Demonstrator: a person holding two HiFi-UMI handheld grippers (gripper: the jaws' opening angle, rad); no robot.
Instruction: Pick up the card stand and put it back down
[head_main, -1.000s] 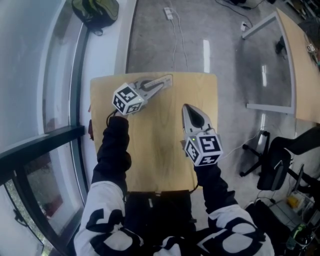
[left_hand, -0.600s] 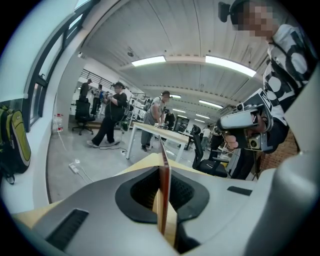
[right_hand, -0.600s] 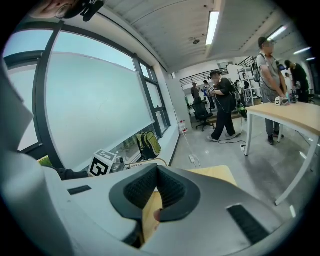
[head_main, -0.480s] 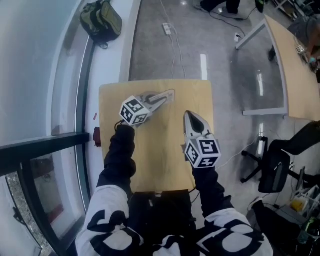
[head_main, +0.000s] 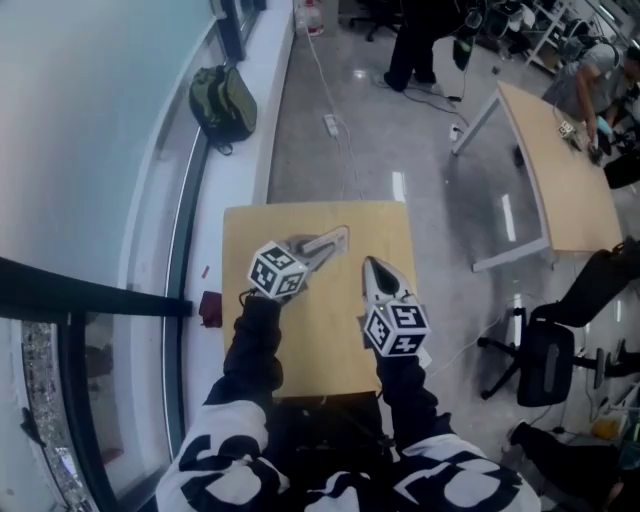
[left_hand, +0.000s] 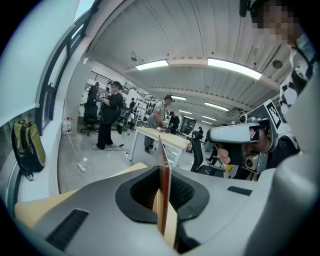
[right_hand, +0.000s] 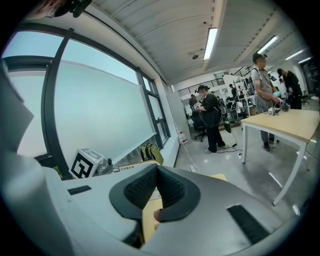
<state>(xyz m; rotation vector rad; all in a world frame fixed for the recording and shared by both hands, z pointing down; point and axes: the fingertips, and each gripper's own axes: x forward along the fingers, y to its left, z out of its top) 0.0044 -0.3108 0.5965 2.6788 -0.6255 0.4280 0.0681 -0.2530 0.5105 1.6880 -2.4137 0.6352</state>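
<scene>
The card stand (left_hand: 164, 192) is a thin clear sheet with a reddish edge, standing on edge between the pads of my left gripper (left_hand: 163, 172), which is shut on it. From the head view, the left gripper (head_main: 333, 240) hovers over the far half of the small wooden table (head_main: 320, 325), and the stand (head_main: 340, 234) shows as a faint clear outline at its tip. My right gripper (head_main: 370, 264) is beside it to the right, above the table. Its jaws meet at the tip (right_hand: 156, 169) with nothing between them.
A green backpack (head_main: 225, 103) lies on the ledge by the window at the left. A power strip (head_main: 331, 124) and its cable run across the grey floor beyond the table. A long desk (head_main: 560, 190) and an office chair (head_main: 545, 360) stand to the right. People stand at the back.
Both grippers have risen from the table, the left one still gripping the card stand. The head view has tipped up, so the table looks smaller and more room shows.
</scene>
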